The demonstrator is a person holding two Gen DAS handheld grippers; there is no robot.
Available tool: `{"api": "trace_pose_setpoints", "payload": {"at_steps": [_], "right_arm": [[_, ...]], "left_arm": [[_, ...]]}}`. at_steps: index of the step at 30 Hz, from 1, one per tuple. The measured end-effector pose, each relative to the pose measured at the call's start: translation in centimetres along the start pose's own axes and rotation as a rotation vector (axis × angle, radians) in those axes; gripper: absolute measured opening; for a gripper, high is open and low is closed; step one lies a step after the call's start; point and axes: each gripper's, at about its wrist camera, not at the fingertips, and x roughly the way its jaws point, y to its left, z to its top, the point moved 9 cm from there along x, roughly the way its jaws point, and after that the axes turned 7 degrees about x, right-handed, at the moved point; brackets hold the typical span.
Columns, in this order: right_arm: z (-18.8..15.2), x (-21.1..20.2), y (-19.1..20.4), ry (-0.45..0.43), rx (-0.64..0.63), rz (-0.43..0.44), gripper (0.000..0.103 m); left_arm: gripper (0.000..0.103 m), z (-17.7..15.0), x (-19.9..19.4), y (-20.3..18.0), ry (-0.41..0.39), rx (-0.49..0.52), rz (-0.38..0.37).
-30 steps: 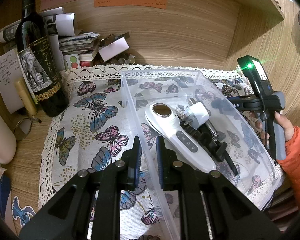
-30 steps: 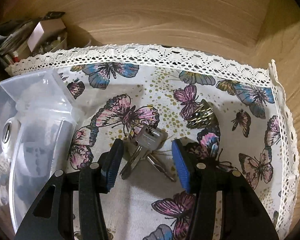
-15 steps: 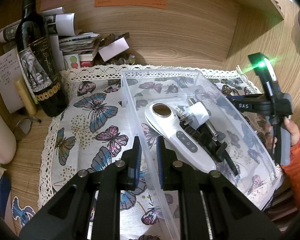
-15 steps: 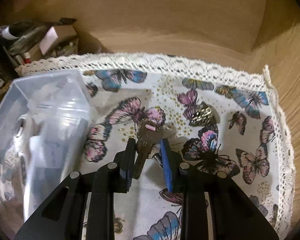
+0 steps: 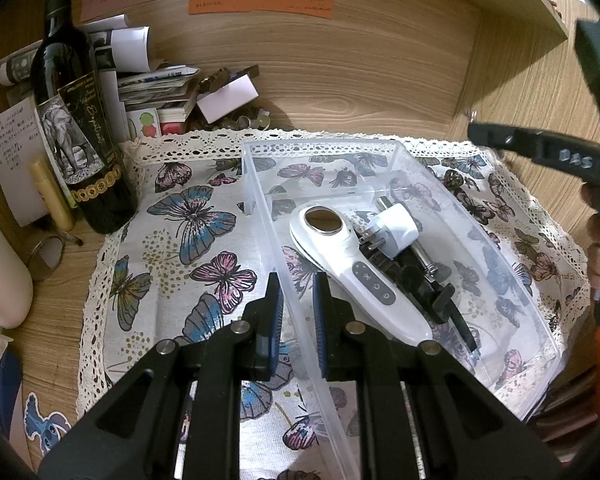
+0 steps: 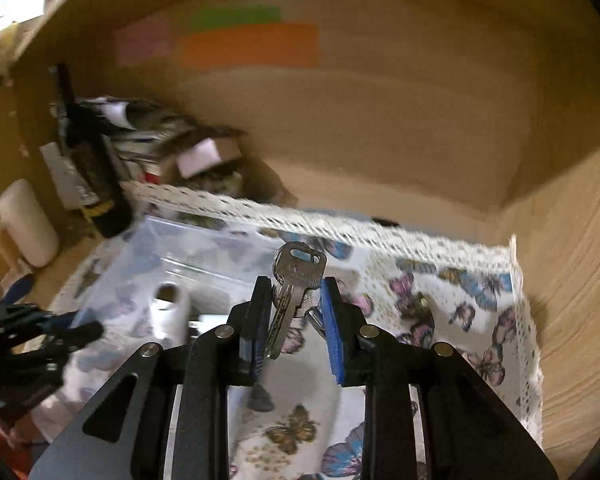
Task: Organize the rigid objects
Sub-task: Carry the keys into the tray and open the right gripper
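A: Since the earlier frame the right gripper has closed its jaws on the bunch of keys and carried it up from the butterfly cloth; before, the keys lay flat between open jaws.

B: And on the left side?

A: Nothing changed. The left gripper is clenched on the near wall of the clear plastic bin and keeps it steady.

B: Where is the bin from the keys?

A: To the left of them and lower, so I think the right hand must travel left. It is the nearer one, the other is busy.

B: How do the keys look?

A: Silver metal. One key stands nearly upright between the pads, its head on top; a second hangs behind it.
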Motion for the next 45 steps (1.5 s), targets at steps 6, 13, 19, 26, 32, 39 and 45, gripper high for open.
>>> {"api": "trace_pose_setpoints", "payload": {"at_steps": [6,13,19,26,32,39,45], "right_arm": [[-0.5,0.0,2.7,0.003,-0.038,0.065,0.023],[-2.9,2.1,5.5,0.087,-0.093,0.112,0.023],[-5.0,4.6,6.4,0.182,-0.131,0.116,0.023],[-6.2,5.7,6.6,0.227,-0.162,0.116,0.023],[-6.5,6.2,7.0,0.231,-0.161,0.114,0.024],[-5.5,5.0,6.3,0.192,-0.158,0.101,0.025],[-2.3,2.1,3.6,0.087,-0.083,0.063,0.027]], "left_arm": [[0.013,0.0,0.0,0.0,0.000,0.001,0.001],[0.013,0.1,0.0,0.0,0.000,0.001,0.001],[0.013,0.1,0.0,0.0,0.000,0.004,0.002],[0.013,0.1,0.0,0.0,0.000,0.004,0.003],[0.013,0.1,0.0,0.0,-0.001,0.003,0.002],[0.013,0.1,0.0,0.0,-0.001,0.003,0.002],[0.013,0.1,0.0,0.1,-0.001,0.004,0.002]]}}
